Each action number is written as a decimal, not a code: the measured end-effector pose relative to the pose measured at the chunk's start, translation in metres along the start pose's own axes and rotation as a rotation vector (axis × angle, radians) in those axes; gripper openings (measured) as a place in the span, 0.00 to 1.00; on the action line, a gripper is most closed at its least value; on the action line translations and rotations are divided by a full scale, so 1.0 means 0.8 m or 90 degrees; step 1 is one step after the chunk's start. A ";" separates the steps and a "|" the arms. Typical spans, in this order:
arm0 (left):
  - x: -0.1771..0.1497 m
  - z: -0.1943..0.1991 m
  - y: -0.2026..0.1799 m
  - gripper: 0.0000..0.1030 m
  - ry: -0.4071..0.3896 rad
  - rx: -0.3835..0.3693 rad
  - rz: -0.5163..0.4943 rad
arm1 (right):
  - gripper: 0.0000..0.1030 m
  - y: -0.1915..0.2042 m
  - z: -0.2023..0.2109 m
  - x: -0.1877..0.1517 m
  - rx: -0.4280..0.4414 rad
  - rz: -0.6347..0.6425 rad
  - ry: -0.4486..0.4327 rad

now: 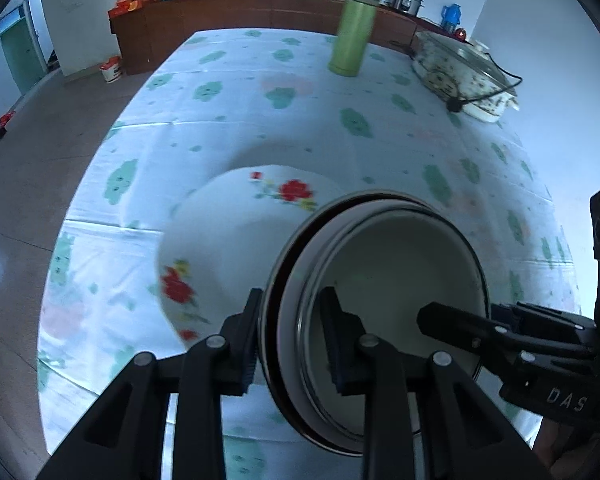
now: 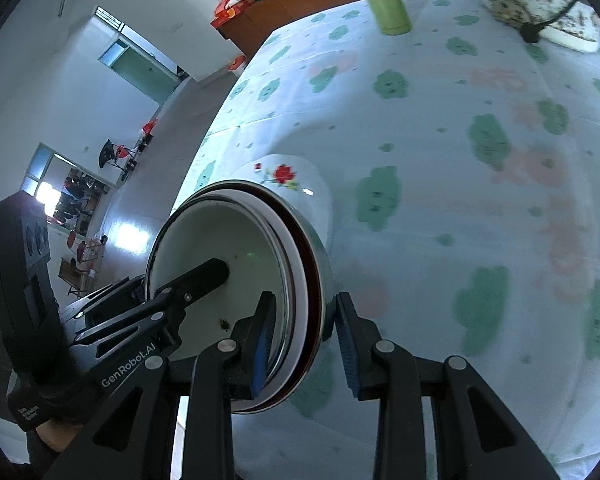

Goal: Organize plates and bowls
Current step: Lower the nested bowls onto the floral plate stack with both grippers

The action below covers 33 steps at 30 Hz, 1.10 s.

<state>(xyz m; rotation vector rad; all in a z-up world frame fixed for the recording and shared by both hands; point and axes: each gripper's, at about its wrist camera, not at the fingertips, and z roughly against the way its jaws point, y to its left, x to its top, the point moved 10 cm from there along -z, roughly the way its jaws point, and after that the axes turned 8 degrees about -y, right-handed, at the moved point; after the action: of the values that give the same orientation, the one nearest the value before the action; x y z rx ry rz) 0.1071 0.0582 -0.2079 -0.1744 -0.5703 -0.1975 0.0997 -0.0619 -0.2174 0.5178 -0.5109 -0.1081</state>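
Observation:
A stack of nested bowls (image 1: 384, 280), a white one inside a steel one, hangs tilted above the table. My left gripper (image 1: 292, 340) is shut on its left rim and my right gripper (image 2: 304, 332) is shut on its right rim. The right gripper's finger also shows inside the white bowl in the left wrist view (image 1: 452, 320). A white plate with red flowers (image 1: 236, 240) lies on the tablecloth just behind and below the bowls; it also shows in the right wrist view (image 2: 292, 180).
The table (image 1: 220, 120) has a green-flowered white cloth. A green thermos (image 1: 352, 32) stands at the far middle. A flowered electric cooker with a glass lid (image 1: 460, 72) and its cord sit at the far right. A wooden sideboard (image 1: 220, 20) lines the back wall.

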 end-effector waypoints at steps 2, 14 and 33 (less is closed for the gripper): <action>0.003 -0.006 0.014 0.26 0.003 0.001 -0.002 | 0.32 0.009 -0.014 0.002 -0.002 -0.001 0.004; 0.020 -0.050 0.037 0.26 0.023 -0.016 -0.003 | 0.32 0.010 -0.061 0.021 -0.039 -0.009 0.015; 0.024 -0.068 0.054 0.31 0.037 -0.004 0.006 | 0.34 0.015 -0.074 0.032 -0.044 0.011 0.025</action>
<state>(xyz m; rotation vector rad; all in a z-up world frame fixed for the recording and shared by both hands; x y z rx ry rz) 0.1608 0.0853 -0.2471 -0.1767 -0.5105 -0.1951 0.1504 -0.0308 -0.2441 0.4467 -0.4713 -0.0989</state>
